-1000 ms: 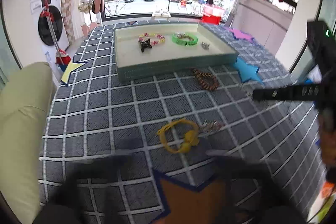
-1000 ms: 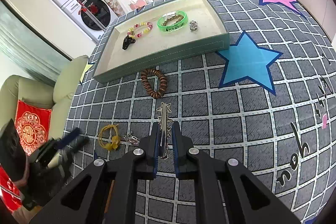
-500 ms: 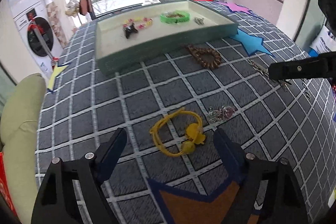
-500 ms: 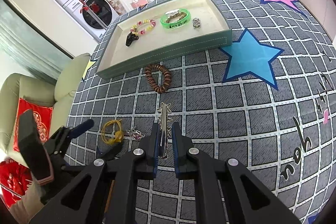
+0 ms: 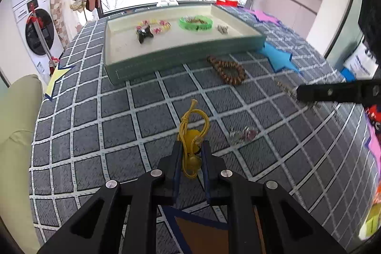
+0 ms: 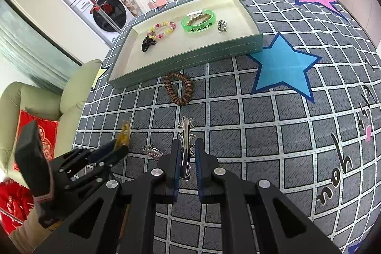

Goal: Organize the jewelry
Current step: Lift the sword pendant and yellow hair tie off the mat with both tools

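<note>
- The gridded grey worktop (image 5: pixel 147 111) carries everything; the green tray (image 6: pixel 185 58) stands at its far side, well apart from both grippers, and already holds a pastel bead bracelet (image 6: pixel 164 30), a green bangle (image 6: pixel 198 23), a black clip (image 6: pixel 147 43) and a small silver ring (image 6: pixel 222 26).
- Still outside the tray: a brown bead bracelet (image 6: pixel 179 91) just beside its front wall, the silver star hairpin (image 6: pixel 187 135), the yellow cord bracelet (image 5: pixel 194 132) and a small sparkly charm (image 5: pixel 241 135).
- The left gripper (image 5: pixel 191 151) has its jaws drawn in around the yellow cord bracelet, the yellow bead sitting between the pads; whether they truly pinch it I cannot tell, so firm the squeeze before lifting.
- The right gripper (image 6: pixel 185 151) has its jaws nearly together around the star hairpin's shank; it looks gripped, though contact is not certain.
- To do this step well, I judge: lift each piece straight up and check that it comes along before travelling. The cord's loose loop may snag or trail, so raise it high enough to pass the tray wall.
- Carry one side at a time, or keep the grippers apart, since they work close together here.
- Set each piece on bare tray floor, away from what lies there, and let go low.
- The thin hairpin may twist in the grip; keep it level.
</note>
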{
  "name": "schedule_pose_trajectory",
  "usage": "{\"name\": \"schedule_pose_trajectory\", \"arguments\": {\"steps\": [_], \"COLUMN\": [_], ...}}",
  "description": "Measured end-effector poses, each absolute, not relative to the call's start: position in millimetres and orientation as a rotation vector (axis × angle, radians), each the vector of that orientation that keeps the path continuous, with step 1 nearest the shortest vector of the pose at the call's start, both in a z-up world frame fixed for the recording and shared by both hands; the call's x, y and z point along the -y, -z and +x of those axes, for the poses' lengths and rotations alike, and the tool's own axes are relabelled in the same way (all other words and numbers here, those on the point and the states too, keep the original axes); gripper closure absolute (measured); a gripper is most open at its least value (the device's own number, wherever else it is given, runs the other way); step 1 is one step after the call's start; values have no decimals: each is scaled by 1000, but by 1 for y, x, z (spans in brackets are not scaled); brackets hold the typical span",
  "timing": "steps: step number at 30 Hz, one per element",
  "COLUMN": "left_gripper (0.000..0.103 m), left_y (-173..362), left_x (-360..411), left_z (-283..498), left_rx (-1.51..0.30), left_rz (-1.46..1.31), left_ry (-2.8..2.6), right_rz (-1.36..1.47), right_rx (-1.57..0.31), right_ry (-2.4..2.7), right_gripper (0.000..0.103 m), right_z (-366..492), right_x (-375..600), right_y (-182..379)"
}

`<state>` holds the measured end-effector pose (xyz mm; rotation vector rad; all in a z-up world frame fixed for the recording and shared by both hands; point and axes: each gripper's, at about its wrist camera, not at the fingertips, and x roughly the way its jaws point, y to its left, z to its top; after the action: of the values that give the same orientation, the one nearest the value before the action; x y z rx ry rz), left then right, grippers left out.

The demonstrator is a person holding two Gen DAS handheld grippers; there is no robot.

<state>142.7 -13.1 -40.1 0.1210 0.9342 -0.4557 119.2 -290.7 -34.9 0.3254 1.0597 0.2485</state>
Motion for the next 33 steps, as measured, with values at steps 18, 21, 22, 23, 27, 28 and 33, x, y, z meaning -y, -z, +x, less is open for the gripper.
{"name": "schedule_pose_trajectory", "arguments": {"steps": [18,21,22,23,27,28,33], "left_gripper": [73,73,73,73,73,73,73], "left_y": [-23,-28,-29,-29,-23,-20,-12], "left_x": [13,9,8,7,4,3,3], "left_z": [181,189,191,192,193,193,191], "left_rx": [-829,-818,-815,-815,-825,-833,-854], "left_rz": [50,34,31,30,42,40,39], "left_ry": [447,432,429,428,419,416,413], "right_rz": [304,267,241,190,29,-1,-112], "right_rx": [-963,-1002,-1021,-1041,-1110,-1116,-1107], "right_ry": [-237,-286,-299,-305,-348,-350,-417], "right_gripper": [94,94,94,94,81,78,77], "right_z": [165,173,174,172,163,162,156], "right_x": [298,293,290,285,275,275,278], "right_y": [-9,-3,3,10,43,48,62]}}
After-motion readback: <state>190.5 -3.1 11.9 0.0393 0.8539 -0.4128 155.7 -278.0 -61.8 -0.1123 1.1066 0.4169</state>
